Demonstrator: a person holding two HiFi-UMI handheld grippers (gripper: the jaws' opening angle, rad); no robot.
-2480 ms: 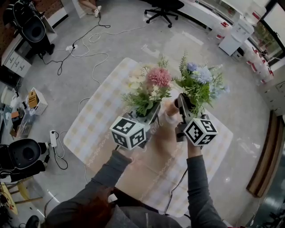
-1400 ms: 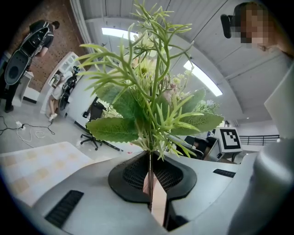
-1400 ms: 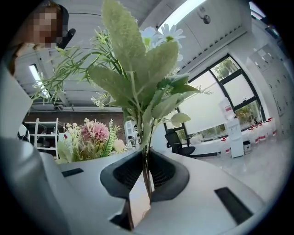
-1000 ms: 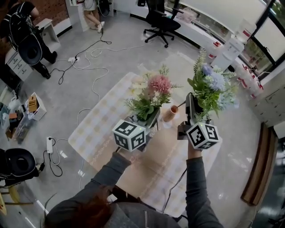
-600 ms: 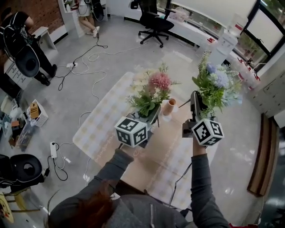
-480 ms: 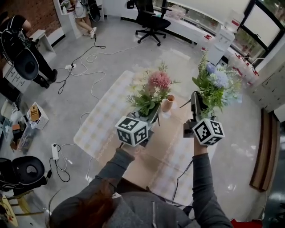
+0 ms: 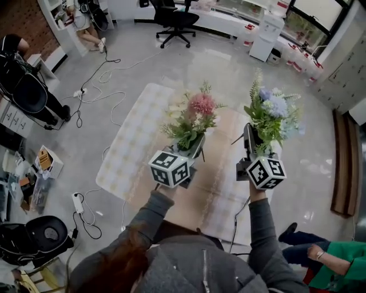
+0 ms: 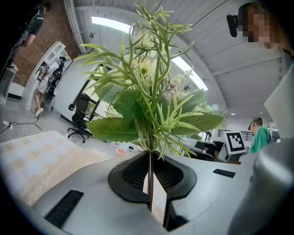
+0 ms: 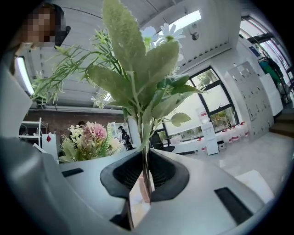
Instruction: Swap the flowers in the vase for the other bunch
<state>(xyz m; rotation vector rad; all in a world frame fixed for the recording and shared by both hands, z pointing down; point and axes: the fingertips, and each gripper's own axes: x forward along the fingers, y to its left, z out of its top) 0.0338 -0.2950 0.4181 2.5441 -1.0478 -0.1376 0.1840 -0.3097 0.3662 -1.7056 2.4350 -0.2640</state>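
Note:
My left gripper (image 7: 193, 152) is shut on the thin stems of the pink and cream bunch (image 7: 193, 114), which stands upright above the table. In the left gripper view a stem is pinched between the black pads of the left gripper (image 8: 150, 183), with green leaves (image 8: 151, 114) fanning above. My right gripper (image 7: 250, 137) is shut on the stem of the blue and white bunch (image 7: 270, 111). The right gripper view shows that stem clamped in the right gripper (image 9: 144, 179), with the pink bunch (image 9: 87, 137) to its left. A small orange vase rim (image 8: 121, 151) shows far off; the head view hides it.
The table (image 7: 137, 137) has a checked cloth with a tan runner down its middle. Cables (image 7: 97, 80) trail over the floor at the left. An office chair (image 7: 171, 17) stands at the back. A person in green (image 7: 334, 257) is at the lower right.
Both hands have carried their bunches a little lower in the picture, the right one more. The orange vase that showed between the bunches is now out of sight. Both grips are unchanged.

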